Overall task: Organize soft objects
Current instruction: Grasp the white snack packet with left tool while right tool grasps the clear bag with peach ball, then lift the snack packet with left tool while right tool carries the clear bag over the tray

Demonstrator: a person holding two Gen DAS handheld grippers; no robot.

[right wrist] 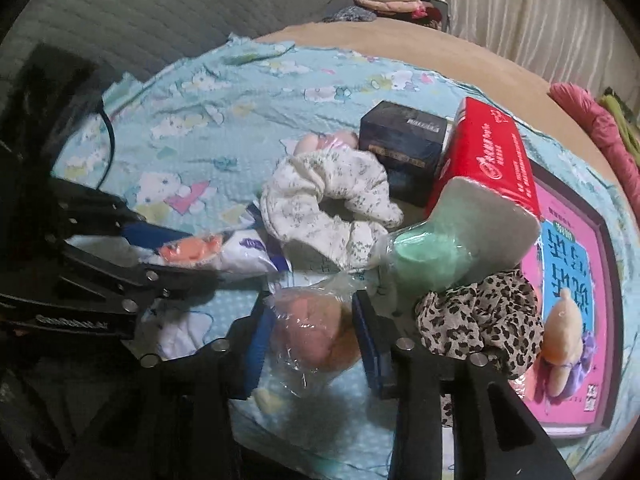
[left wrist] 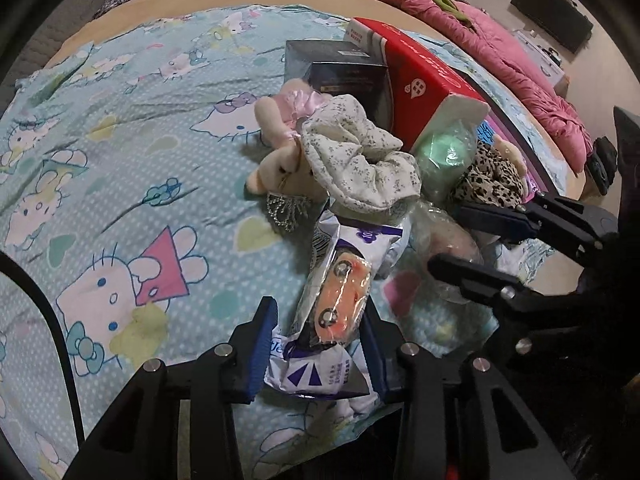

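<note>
My left gripper straddles a white tissue pack with an orange toy car in clear wrap on it; its pads touch the pack's sides. My right gripper straddles a pink soft object in a clear bag, jaws close around it. A white floral scrunchie lies beyond, also in the right wrist view. A leopard scrunchie, a green sponge in wrap and a plush bunny lie nearby.
All lies on a Hello Kitty sheet. A red tissue box, a dark box and a pink book with a small plush stand behind. A pink quilt lies at the far right.
</note>
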